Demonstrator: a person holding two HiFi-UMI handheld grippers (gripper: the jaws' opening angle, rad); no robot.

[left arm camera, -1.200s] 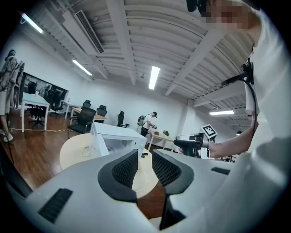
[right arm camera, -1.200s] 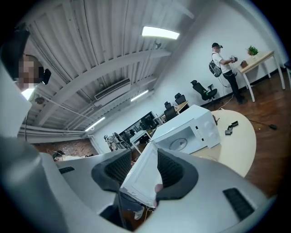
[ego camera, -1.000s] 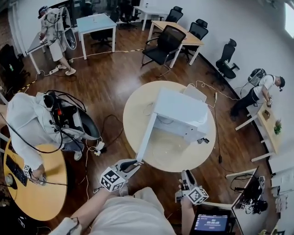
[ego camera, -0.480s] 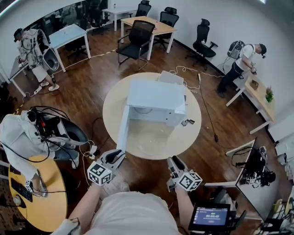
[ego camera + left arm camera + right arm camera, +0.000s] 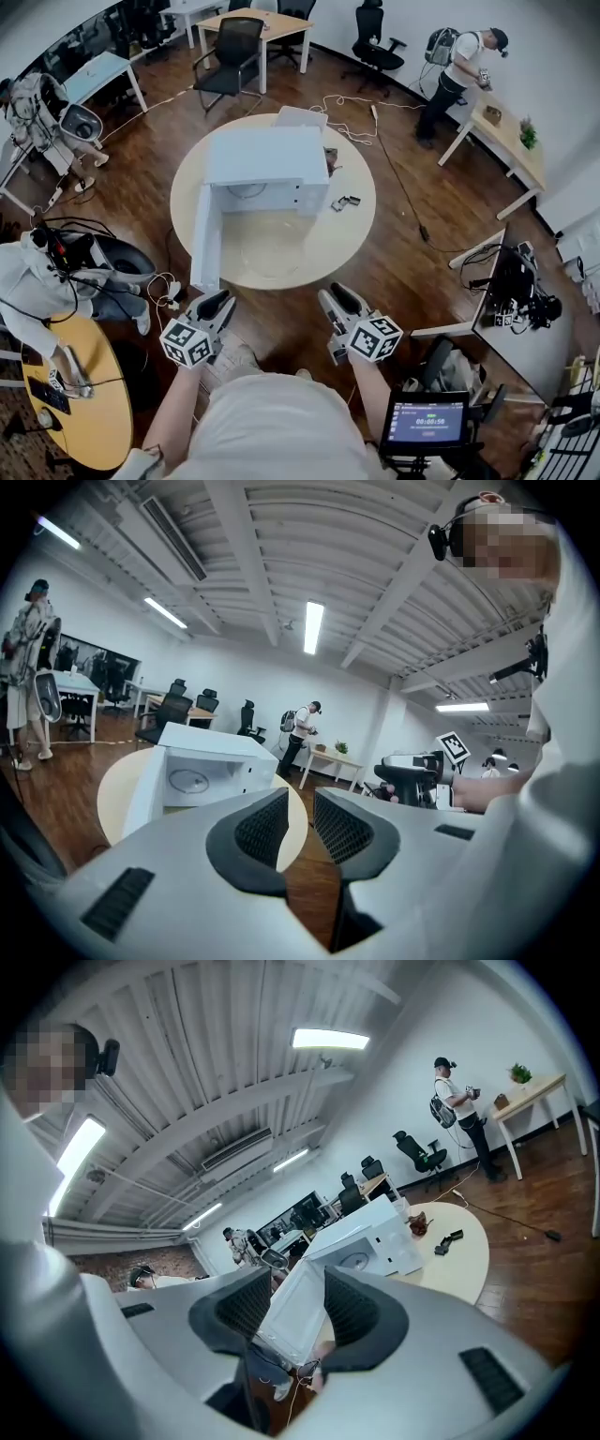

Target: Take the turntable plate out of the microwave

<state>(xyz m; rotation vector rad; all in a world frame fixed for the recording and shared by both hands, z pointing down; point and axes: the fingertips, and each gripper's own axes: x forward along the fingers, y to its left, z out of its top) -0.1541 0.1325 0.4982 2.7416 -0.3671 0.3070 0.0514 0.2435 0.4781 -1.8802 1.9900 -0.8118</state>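
Head view: a white microwave (image 5: 267,155) sits on the far half of a round counter (image 5: 352,239). Its door (image 5: 206,242) is swung wide to the left and reaches the counter's near-left edge. A faint round outline just in front of the open cavity looks like the clear turntable plate (image 5: 272,246), lying flat inside the near rim. The left claw (image 5: 218,302) and right claw (image 5: 335,298) hang over bare wooden floor (image 5: 286,314), short of that rim.

Left gripper view: the jaws stand a little apart with nothing between them. The microwave lies far left, with a thin ring (image 5: 192,780) on its cavity floor.

Right gripper view: the jaws stand wider apart and are empty. The open door shows far off through the gap, and clear floor spreads right of the counter.
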